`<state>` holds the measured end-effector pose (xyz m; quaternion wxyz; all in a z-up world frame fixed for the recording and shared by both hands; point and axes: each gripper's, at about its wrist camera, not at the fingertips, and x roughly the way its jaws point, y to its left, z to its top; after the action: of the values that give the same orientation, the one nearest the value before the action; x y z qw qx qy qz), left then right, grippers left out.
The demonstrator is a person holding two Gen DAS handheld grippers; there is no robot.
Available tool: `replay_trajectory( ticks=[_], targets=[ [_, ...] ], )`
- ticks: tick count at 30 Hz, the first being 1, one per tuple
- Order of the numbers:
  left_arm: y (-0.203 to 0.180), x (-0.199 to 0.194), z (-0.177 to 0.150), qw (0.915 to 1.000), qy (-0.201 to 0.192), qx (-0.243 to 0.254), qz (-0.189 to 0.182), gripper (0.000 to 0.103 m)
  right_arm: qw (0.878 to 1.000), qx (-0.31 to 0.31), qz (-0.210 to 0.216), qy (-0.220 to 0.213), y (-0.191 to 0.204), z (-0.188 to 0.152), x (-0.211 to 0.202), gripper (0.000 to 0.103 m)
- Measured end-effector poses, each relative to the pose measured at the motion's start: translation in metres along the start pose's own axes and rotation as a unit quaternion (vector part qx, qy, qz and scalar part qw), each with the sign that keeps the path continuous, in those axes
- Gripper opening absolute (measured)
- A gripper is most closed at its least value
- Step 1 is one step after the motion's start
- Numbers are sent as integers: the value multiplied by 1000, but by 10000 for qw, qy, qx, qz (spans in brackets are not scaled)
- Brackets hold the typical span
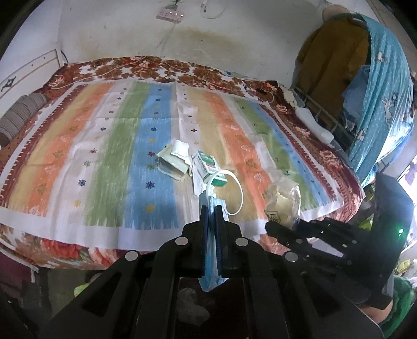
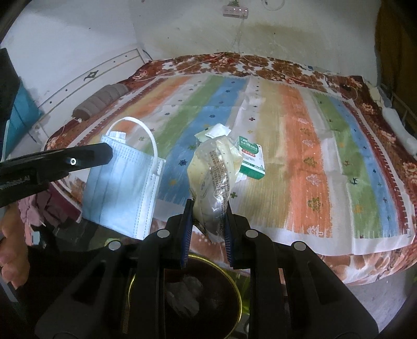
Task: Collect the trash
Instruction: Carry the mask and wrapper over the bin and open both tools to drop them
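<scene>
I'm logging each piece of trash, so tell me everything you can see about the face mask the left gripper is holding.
The face mask is a pale blue, pleated disposable one of thin nonwoven-looking fabric, with stitched edges and a white ear loop arching over its top. It hangs flat and roughly upright, lifted off the striped bed sheet, pinched between the closed fingers of the left gripper. Only that gripper touches it. Below, a dark bin with a gold rim stands open.

Striped bedspread point(image 1: 109, 146), medicine box point(image 2: 251, 160), crumpled wrappers point(image 1: 173, 163)

Striped cloth point(image 1: 109, 156) over floral blanket point(image 1: 182, 70) on bed; pink power strip point(image 2: 235, 11) on wall; grey pillow point(image 1: 18, 117).
</scene>
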<state>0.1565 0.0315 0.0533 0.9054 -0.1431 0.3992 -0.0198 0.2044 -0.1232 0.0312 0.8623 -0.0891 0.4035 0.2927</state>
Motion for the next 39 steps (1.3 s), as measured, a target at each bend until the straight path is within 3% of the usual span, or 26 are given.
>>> replay_trajectory(
  ticks=[17,21,39],
  targets=[
    [-12,-13,-46,9998,186,66,-103,4,9997,-64,81,199,15,-59,-17,20],
    [-12,-9,-59,9994,328,48,98,4,9995,-42,85,300,17,-71,-18,21],
    [-13,32,-106,9894,1294,-86,655,5,9892,174,89,1452,31,-127,27,22]
  ],
)
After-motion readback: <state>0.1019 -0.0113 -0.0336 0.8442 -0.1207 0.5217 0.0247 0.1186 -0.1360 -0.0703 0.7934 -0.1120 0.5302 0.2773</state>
